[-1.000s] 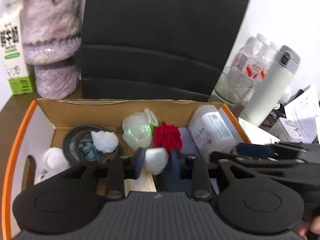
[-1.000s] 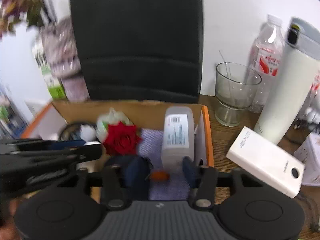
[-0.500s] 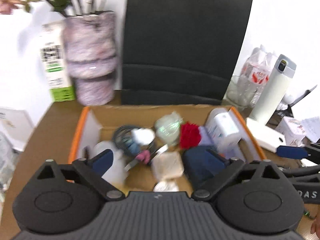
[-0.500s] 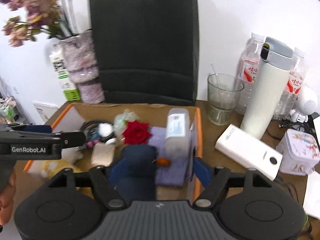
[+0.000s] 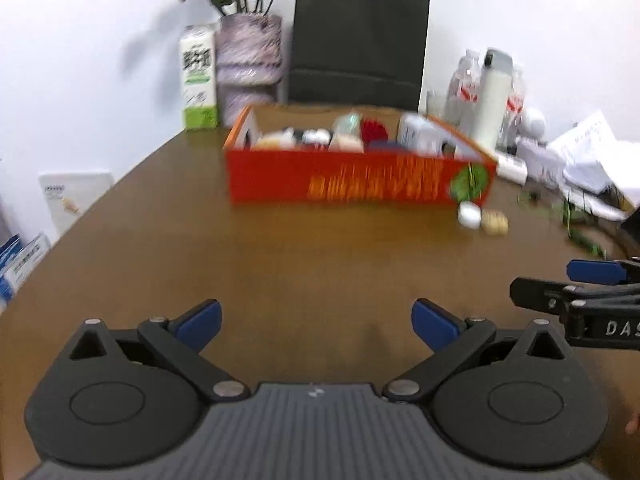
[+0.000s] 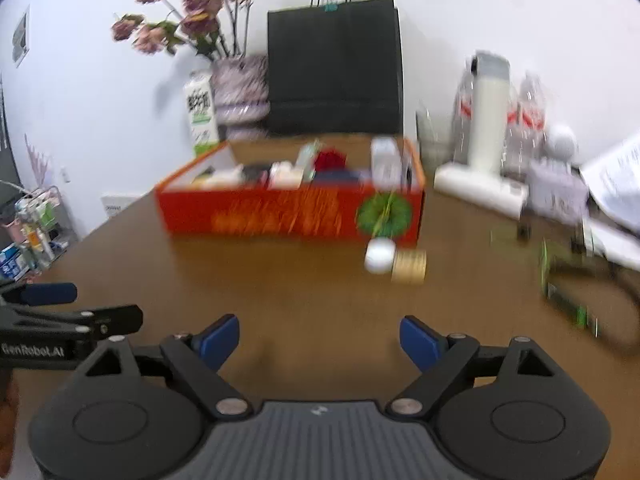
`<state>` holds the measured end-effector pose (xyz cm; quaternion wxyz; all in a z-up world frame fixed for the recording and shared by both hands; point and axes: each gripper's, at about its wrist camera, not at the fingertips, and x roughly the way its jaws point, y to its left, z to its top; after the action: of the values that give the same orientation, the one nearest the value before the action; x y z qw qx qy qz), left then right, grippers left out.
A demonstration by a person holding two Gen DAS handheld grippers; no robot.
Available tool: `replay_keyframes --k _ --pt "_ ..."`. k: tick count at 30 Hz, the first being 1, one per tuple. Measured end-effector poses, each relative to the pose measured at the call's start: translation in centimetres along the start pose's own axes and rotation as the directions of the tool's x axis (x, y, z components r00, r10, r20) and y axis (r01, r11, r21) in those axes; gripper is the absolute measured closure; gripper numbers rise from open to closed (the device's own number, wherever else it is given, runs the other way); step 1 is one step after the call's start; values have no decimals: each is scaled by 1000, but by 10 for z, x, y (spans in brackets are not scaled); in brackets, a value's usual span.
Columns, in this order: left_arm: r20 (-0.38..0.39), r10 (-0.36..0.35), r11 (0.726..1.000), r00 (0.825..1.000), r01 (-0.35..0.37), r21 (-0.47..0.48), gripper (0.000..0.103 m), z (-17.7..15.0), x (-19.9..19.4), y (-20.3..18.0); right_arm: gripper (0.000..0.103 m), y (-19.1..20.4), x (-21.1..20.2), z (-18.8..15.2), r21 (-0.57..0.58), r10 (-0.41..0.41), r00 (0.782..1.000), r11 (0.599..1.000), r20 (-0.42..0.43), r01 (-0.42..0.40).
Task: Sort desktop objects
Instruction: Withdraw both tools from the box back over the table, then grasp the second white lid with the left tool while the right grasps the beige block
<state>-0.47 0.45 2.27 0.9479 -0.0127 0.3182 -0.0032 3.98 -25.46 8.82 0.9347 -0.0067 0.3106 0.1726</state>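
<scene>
Both tools hang low over bare tabletop [image 5: 320, 248] at the near edge, well apart from the red box [image 5: 352, 178] that stands further back and already holds a crowd of sorted things. The left hand-held gripper [image 5: 316, 322] is spread wide with nothing between its blue pads, and the right hand-held gripper [image 6: 319, 338] has its jaws opening, also with nothing between them. Two small things lie loose on the tabletop just in front of the box's right corner: a white ball [image 6: 379, 255] and, touching it on the right, a tan block [image 6: 409, 267]; blur hides what exactly they are. These look like the next things to sort, and they sit nearer the right tool, so that one is the better choice. To do it well, go for one piece at a time, the block first since its flat sides should give the pads a sure hold, and come in from the right so the ball is not nudged away. The ball will likely roll, so close on it across its middle, squarely from above. Lift clear of the box wall before crossing it, and set each piece down in a free gap. Green scraps [image 6: 560, 280] lie far right and can wait
</scene>
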Motion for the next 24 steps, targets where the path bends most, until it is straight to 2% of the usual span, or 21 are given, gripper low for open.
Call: replay_keyframes --k 3,5,7,9,12,16,19,22,24 --pt "-22 16 1000 1000 -16 15 0 -28 -20 0 16 13 -22 -34 -18 -2 1000 1000 -6 2" --pt "15 19 1000 1000 -19 7 0 -37 -36 3 16 20 -36 -51 -14 -13 1000 1000 12 14" --pt "36 33 999 999 -33 3 0 -43 -46 6 15 24 -50 -63 -13 0 1000 1000 29 0" --pt "40 16 1000 999 -16 2 0 -48 -53 7 15 27 -60 -74 -16 -7 999 1000 40 8" --pt "10 1 1000 1000 -1 0 0 -47 -48 6 15 30 -63 -81 -26 -6 999 1000 42 7" --pt "13 -38 999 999 38 5 0 -42 -43 0 17 18 -57 -70 2 -12 1000 1000 29 12" --pt "16 -62 998 998 62 18 0 -28 -30 -5 18 1 -38 -46 -26 -42 999 999 20 43" --pt "25 -106 994 994 106 25 0 -9 -11 -11 25 -21 -2 -14 -59 -84 996 995 19 85" --pt "44 -126 992 991 124 27 0 5 2 -15 39 -41 30 9 -43 -77 997 996 -5 76"
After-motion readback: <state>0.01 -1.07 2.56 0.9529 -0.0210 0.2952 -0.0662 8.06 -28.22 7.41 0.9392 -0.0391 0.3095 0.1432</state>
